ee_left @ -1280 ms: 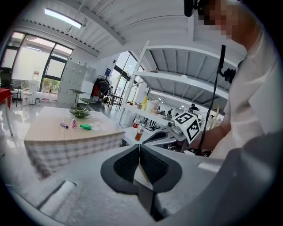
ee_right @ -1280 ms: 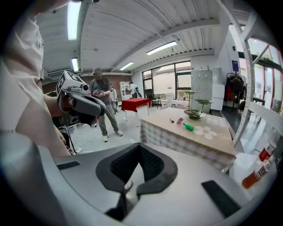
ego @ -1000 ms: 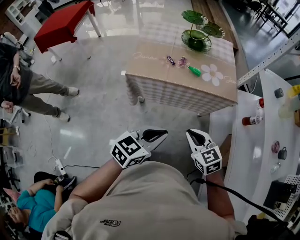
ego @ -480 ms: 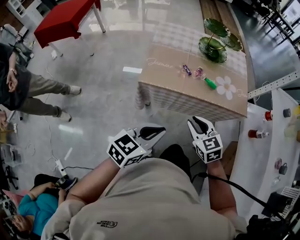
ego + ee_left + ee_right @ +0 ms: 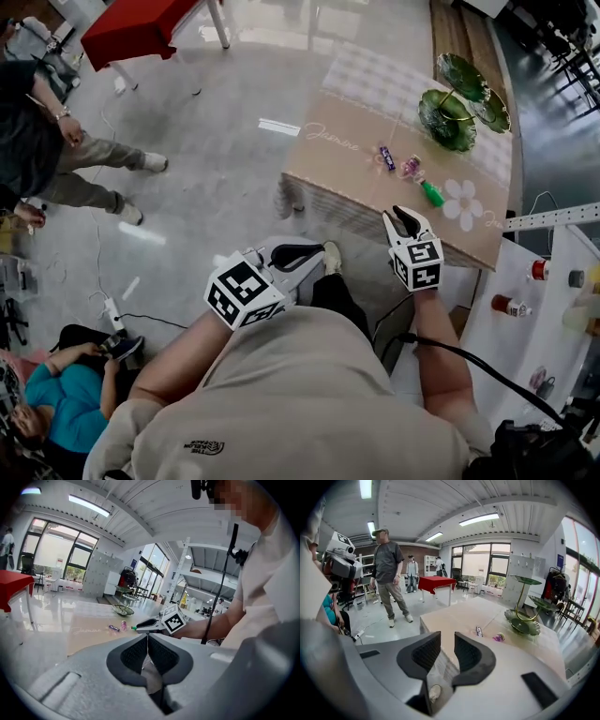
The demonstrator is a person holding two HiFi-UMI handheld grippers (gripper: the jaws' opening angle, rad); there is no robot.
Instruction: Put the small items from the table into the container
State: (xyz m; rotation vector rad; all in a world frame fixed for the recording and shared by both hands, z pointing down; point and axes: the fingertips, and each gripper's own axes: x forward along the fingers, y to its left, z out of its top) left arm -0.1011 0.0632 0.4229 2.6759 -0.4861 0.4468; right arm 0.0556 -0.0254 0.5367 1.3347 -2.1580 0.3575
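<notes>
The green item point(image 5: 432, 194) lies just ahead of the right gripper point(image 5: 403, 217), whose jaws are apart and empty at the counter's point(image 5: 347, 178) near edge, while the left gripper point(image 5: 305, 251), jaws pressed together, is farther back.

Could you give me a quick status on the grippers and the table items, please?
Left gripper shut, empty. Right gripper open, empty. Three small items on the table, near the green tiered dish, untouched. Nothing in the way.

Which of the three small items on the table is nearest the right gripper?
The green one, at the row's end by the flower print; the pink one and the dark bar lie farther off.
</notes>
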